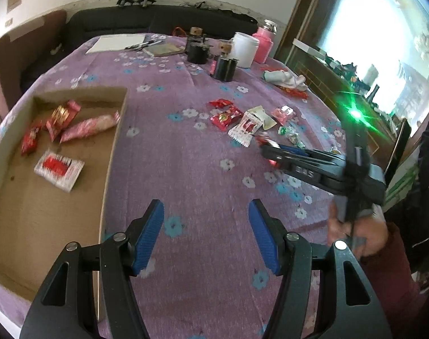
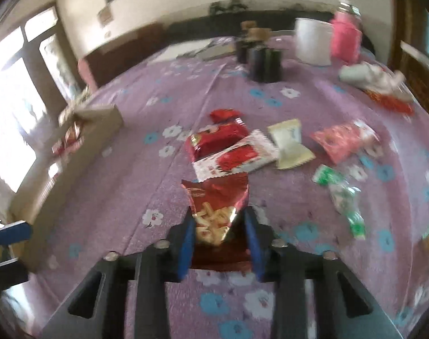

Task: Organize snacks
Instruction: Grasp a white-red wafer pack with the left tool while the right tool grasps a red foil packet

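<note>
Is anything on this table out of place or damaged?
Nothing looks damaged. Several snacks still lie loose on the purple flowered tablecloth, outside the cardboard box: a white-and-red packet, a cream packet, green-wrapped candies. The right gripper holds a red snack bag.

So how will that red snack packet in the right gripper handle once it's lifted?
The red snack packet looks like thin glossy foil, so it's probably light and may slip. Its free end juts past the right gripper, so it will likely flop. The stick-like contents pictured could crush.

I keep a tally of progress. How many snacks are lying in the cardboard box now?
4. In the box: a red packet at left, a gold-red packet behind, a pink packet beside it, a white-red packet nearest. More may be hidden.
</note>
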A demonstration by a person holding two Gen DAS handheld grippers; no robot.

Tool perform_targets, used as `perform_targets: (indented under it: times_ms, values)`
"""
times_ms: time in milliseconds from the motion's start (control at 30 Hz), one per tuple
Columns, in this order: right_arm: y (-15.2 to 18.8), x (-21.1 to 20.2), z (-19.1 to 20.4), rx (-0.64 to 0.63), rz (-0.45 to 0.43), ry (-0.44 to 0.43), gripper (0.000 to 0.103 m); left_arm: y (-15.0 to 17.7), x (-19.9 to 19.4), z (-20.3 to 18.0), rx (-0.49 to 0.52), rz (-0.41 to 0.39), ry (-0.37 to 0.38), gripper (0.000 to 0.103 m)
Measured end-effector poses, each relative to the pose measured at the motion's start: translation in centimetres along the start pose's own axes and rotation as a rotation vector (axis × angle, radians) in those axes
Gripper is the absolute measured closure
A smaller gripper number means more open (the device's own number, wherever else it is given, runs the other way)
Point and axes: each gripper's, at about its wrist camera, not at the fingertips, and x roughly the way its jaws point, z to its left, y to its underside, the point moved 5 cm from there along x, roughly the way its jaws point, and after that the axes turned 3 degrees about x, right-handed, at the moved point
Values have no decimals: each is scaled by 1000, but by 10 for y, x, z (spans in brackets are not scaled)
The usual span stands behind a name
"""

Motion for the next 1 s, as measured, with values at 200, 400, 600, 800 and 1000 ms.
perform_targets:
  times_ms: [200, 400, 600, 800, 1000]
  values:
    - [14, -28, -38, 90, -80, 153, 75, -34, 42, -34, 138, 21, 7, 42]
    - [17, -37, -64, 196, -95, 112, 75, -67, 108, -63, 260, 56, 35, 51]
    - [17, -36, -69, 231, -90, 71, 74, -87, 155, -75, 325, 94, 11, 51]
    - [16, -33, -66, 224, -83, 73, 74, -82, 163, -82, 361, 122, -14, 97]
    - [16, -33, -67, 231, -81, 66, 74, -53, 138, -77, 356, 151, 12, 97]
